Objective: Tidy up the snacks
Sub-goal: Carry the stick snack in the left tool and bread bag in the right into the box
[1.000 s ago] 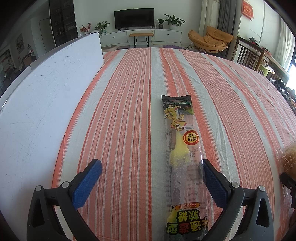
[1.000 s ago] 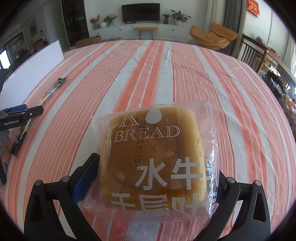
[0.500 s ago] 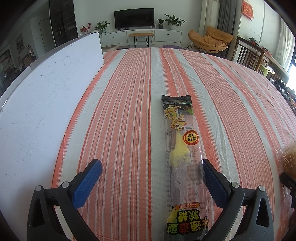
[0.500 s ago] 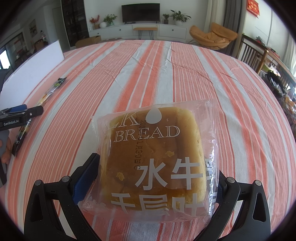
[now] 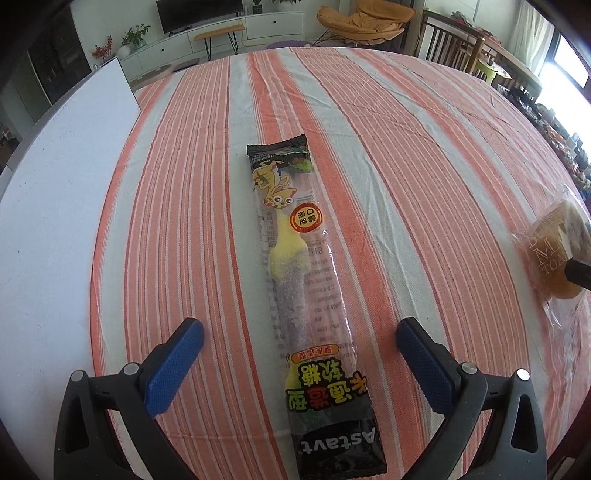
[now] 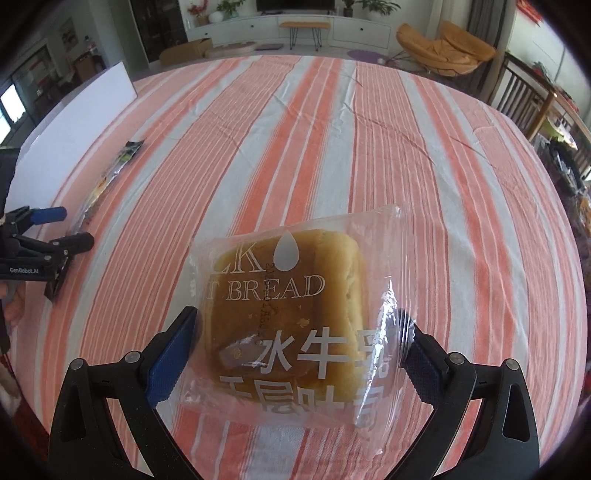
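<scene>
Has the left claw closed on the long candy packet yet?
No, the left claw is wide open, its blue pads clear of the long clear-and-black gummy candy packet lying flat on the striped tablecloth.

Orange-and-white striped tablecloth (image 5: 369, 155) spreads across the table, running away ahead of the tool. Off to the tool's left stands a white board (image 5: 48, 206), upright along the table edge. Beyond the far end of the table there's a dark television (image 5: 199, 14) on a long white cabinet (image 6: 306, 26), a small wooden bench (image 6: 303, 26) in front of it. Ahead and to the right, an orange lounge chair (image 6: 447, 48), then wooden dining chairs (image 5: 450, 48). Potted plants (image 5: 135, 35) sit on the cabinet at the left.
</scene>
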{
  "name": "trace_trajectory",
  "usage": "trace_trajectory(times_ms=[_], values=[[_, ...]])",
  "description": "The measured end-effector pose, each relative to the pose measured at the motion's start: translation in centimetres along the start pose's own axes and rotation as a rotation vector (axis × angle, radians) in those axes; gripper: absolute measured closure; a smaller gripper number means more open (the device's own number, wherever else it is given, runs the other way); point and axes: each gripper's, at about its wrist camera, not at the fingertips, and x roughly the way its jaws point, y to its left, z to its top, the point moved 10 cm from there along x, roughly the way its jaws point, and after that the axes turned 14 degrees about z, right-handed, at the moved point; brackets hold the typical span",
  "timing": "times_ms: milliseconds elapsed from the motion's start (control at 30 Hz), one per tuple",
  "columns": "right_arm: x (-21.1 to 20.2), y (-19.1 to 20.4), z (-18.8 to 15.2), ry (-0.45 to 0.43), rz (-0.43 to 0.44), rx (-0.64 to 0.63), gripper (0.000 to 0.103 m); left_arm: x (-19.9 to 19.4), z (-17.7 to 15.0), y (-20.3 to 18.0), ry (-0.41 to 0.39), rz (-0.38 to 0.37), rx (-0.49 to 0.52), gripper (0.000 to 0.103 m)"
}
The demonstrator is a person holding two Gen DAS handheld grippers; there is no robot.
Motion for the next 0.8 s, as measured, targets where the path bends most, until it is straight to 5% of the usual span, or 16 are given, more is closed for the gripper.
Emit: trace_trajectory(times_ms=[167, 267, 367, 400, 467, 600, 800], values=[[0.3, 0.8, 0.7, 0.106, 0.014, -0.023, 0.002, -0.4, -0.3, -0.6, 0.0, 0.011, -0.035, 0.002], [2.7, 1.2, -0.3, 0.228, -0.05, -0.138, 0.002, -1.2, -0.6, -1.1, -0.032, 0.006, -0.031, 0.014], [3.2, 0.9, -0.7, 0.231, -0.047, -0.117, 0.005, -2.4, -0.7, -1.3, -0.067, 0.014, -0.004, 0.063], [2.8, 1.0, -0.7, 0.216, -0.032, -0.103, 0.018, -2.6, -0.8, -1.2, -0.064, 0.005, -0.005, 0.079], [1.1, 1.0, -0.6, 0.17, 0.0, -0.056, 0.028, -3.0, -1.1, -0.7, -0.067, -0.042, -0.043, 0.085], [-2.5, 1.4, -0.8, 0.077, 0.054, -0.015, 0.028, -4.3, -2.5, 0.6, -0.075, -0.164, -0.179, 0.092], [-2.8, 1.5, -3.1, 0.075, 0.048, 0.014, 0.028, -9.1, -4.2, 1.9, -0.135, -0.317, -0.317, 0.092]])
